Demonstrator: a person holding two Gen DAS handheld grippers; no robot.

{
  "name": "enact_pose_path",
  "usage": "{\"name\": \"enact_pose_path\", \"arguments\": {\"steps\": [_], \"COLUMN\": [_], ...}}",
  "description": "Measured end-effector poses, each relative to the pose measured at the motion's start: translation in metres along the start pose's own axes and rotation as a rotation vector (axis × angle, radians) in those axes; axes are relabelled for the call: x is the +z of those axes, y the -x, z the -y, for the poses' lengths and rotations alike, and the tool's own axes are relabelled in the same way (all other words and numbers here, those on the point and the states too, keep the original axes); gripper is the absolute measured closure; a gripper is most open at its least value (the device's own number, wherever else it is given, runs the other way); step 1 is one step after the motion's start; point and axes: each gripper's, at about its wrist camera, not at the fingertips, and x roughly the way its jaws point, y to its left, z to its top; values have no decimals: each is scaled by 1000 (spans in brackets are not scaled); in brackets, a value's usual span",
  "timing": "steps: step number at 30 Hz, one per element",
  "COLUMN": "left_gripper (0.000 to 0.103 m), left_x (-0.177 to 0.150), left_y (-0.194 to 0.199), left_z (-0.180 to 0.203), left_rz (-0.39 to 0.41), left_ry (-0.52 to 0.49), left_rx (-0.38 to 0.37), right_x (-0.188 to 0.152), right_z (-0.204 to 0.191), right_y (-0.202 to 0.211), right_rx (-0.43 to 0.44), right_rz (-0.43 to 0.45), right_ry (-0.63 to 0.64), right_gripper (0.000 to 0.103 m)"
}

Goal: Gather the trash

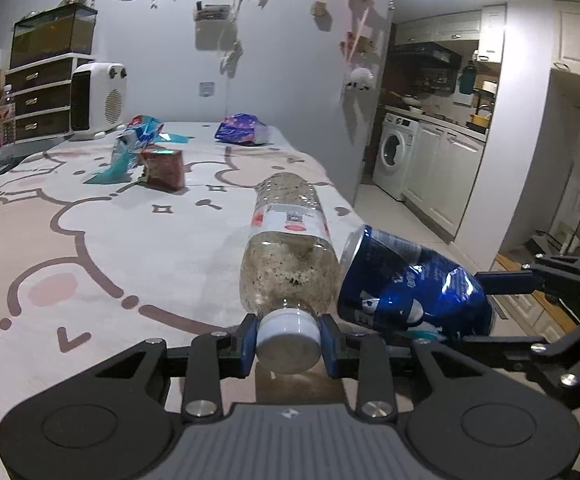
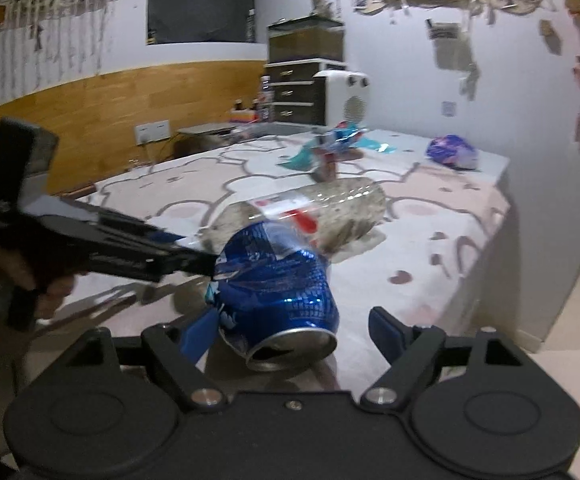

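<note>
In the right wrist view alone, blue can (image 2: 278,292) sits between spread fingers (image 2: 383,334).

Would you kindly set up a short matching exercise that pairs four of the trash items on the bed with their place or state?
Things:
1. plastic bottle
2. blue can
3. purple bag
4. brown carton

Places or states:
A. lies far off, near the bed's right edge
B. stands upright mid-bed
C. cap gripped in the left claw
D. dented, between the right claw's spread fingers

Pairs: 1-C, 2-D, 3-A, 4-B
</note>
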Motion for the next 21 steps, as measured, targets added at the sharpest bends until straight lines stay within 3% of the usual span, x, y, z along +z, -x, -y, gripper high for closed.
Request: {"name": "enact_pose_path", "arguments": {"steps": [11,21], "left_gripper": [69,69], "left_x": [-12,-26], "left_y": [15,40], "left_z": [7,7], "left_rz": [7,17], "left_ry": [-33,-56], "left_rx": [-38,-42], "right_x": [-25,0], "right_z": [-2,16], "right_y": [27,-4], "right_rx": [-158,-21], "right_rz": [125,157], "right_ry": [-118,-152], "right_gripper": [20,37]}}
